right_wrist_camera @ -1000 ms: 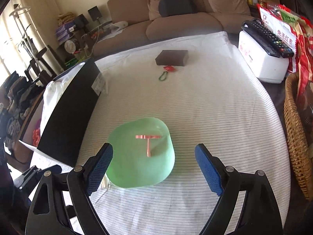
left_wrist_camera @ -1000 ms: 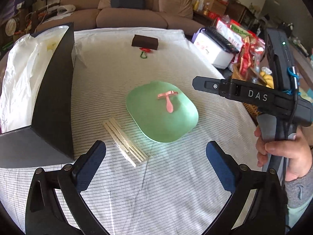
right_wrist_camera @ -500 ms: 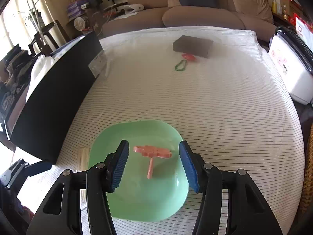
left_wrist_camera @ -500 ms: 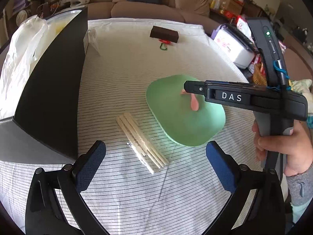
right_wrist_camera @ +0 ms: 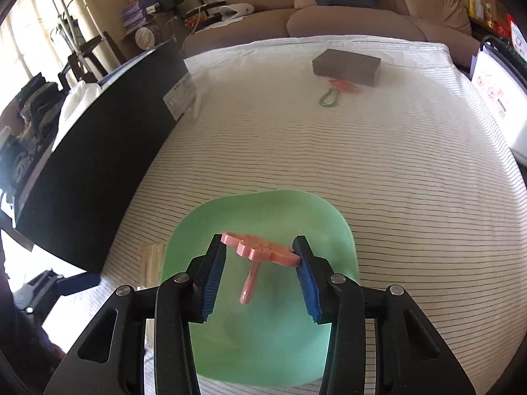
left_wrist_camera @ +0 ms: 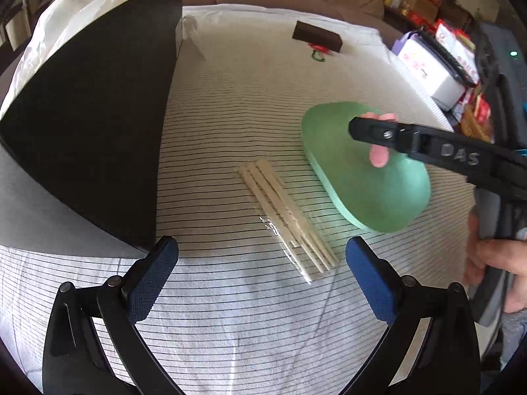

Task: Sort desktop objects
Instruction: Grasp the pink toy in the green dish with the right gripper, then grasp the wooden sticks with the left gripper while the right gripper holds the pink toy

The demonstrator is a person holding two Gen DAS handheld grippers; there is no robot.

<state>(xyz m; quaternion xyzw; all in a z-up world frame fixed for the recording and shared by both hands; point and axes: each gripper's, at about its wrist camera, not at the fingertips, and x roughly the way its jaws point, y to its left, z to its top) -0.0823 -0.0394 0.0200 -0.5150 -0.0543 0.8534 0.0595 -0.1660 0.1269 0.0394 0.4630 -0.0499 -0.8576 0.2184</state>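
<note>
Surface: white cloth with thin dark stripes [right_wrist_camera: 378, 171] covering the table, brown sofa behind, tall black box [left_wrist_camera: 98, 125] standing at the left edge.
Plate: pale green rounded-square plastic plate [right_wrist_camera: 316, 217] lying near the front of the cloth, filling more of the right wrist view than a second ago.
Toy: pink flat plastic piece with a lobed crossbar and short stem [right_wrist_camera: 260, 253] lying in the plate, crossbar spanning pad to pad.
Right gripper [right_wrist_camera: 260, 270]: having just been closing, blue pads now pressing on both ends of the crossbar, grasping it; a second ago spread wide, well short of the toy.
Left gripper [left_wrist_camera: 260, 279]: jaws released and wide apart, hanging lower and nearer over the clear-wrapped bundle of pale wooden sticks [left_wrist_camera: 286, 217] than before, touching nothing.
Sticks: lying just beside the plate's left rim.
Far end: dark brown rectangular block [right_wrist_camera: 346, 65], red clip and green carabiner [right_wrist_camera: 329, 98] beside it, unmoved.
</note>
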